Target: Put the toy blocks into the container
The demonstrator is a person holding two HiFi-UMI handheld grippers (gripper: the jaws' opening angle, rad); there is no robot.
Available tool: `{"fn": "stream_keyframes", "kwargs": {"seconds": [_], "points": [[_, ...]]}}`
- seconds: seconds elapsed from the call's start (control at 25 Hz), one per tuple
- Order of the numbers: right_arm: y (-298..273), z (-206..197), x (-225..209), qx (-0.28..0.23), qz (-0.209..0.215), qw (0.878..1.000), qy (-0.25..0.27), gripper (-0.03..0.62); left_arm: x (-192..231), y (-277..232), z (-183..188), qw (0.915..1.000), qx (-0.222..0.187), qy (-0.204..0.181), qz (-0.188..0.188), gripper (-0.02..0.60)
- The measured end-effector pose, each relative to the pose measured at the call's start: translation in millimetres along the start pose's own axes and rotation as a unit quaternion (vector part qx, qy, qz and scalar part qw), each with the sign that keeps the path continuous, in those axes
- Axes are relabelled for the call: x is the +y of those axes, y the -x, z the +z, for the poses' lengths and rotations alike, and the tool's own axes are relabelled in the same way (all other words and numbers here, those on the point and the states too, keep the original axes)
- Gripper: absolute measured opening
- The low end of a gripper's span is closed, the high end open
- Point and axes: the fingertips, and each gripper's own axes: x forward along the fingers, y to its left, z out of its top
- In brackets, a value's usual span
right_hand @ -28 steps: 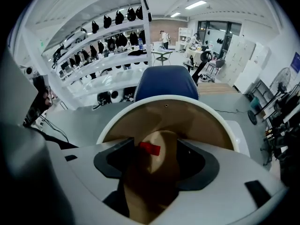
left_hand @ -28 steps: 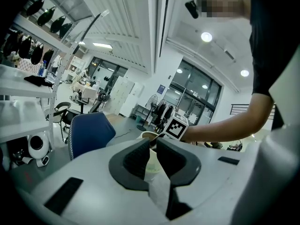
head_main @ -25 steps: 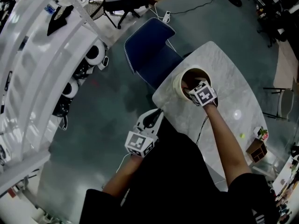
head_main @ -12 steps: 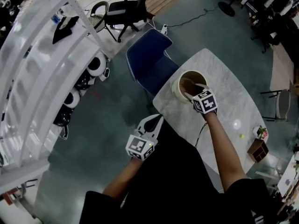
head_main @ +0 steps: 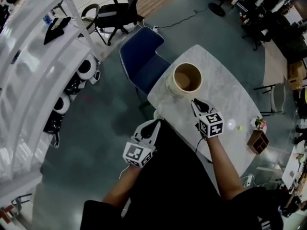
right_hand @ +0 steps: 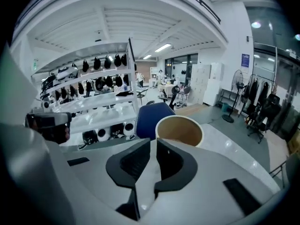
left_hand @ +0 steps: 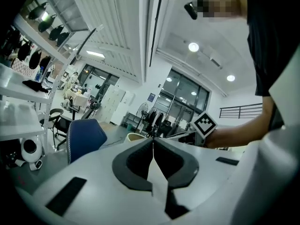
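The container [head_main: 187,78], a tan round tub with a brown inside, stands on the far side of the white marble table [head_main: 225,87]. It also shows in the right gripper view, container [right_hand: 180,128], just beyond the jaws. No toy blocks can be seen. My right gripper [head_main: 195,102] hovers over the table just short of the tub; its jaws are closing to a narrow gap with nothing between them [right_hand: 153,146]. My left gripper [head_main: 154,124] hangs off the table's near-left edge, shut and empty [left_hand: 153,142].
A blue chair [head_main: 141,56] stands at the table's far-left side. White shelving [head_main: 29,80] with round devices runs along the left. A small yellow-green ball [head_main: 239,127] and a little wooden box [head_main: 258,142] sit at the table's right end.
My right gripper has drawn back out of the container toward me, and its jaws have narrowed from wide apart. The left gripper has stayed shut off the table's edge.
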Motion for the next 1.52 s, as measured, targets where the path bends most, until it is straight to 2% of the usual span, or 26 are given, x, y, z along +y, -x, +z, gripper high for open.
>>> {"fn": "stream_keyframes", "kwargs": {"seconds": [0.12, 0.24, 0.44, 0.64, 0.8, 0.92, 1.2, 1.36, 1.52], "points": [[31.5, -8.1, 7.2, -0.033, -0.035, 0.998, -0.027, 0.009, -1.3, 8.0, -10.0, 0.9999, 0.006, 0.012, -0.004, 0.006], [67.7, -25.5, 4.6, -0.039, -0.082, 0.995, -0.033, 0.003, -13.0, 8.9, -19.0, 0.9994, 0.012, 0.023, -0.023, 0.005], [109.5, -59.1, 0.2, -0.041, -0.096, 0.992, -0.069, 0.002, -47.4, -4.9, -33.3, 0.9983, 0.019, 0.018, -0.051, 0.006], [149.4, -83.0, -5.9, -0.055, -0.112, 0.988, -0.093, 0.002, -91.7, -28.1, -43.8, 0.9942, 0.044, -0.002, -0.098, 0.006], [204.3, -115.3, -31.1, -0.083, -0.136, 0.979, -0.129, 0.002, -146.4, -54.7, -61.3, 0.9881, 0.068, -0.029, -0.135, 0.006], [254.6, -149.4, -57.2, -0.111, -0.155, 0.967, -0.168, 0.002, -192.7, -75.8, -82.3, 0.9828, 0.088, -0.048, -0.155, 0.005], [385.5, -254.0, -127.4, -0.132, -0.214, 0.941, -0.225, 0.002, -319.7, -109.5, -149.0, 0.9747, 0.132, -0.061, -0.170, 0.005], [440.7, -301.9, -150.9, -0.144, -0.218, 0.936, -0.237, 0.002, -372.9, -129.4, -182.2, 0.9759, 0.141, -0.060, -0.155, 0.005], [477.4, -334.8, -167.0, -0.156, -0.207, 0.936, -0.240, 0.002, -432.1, -146.8, -212.6, 0.9669, 0.159, -0.103, -0.171, 0.006]]}}
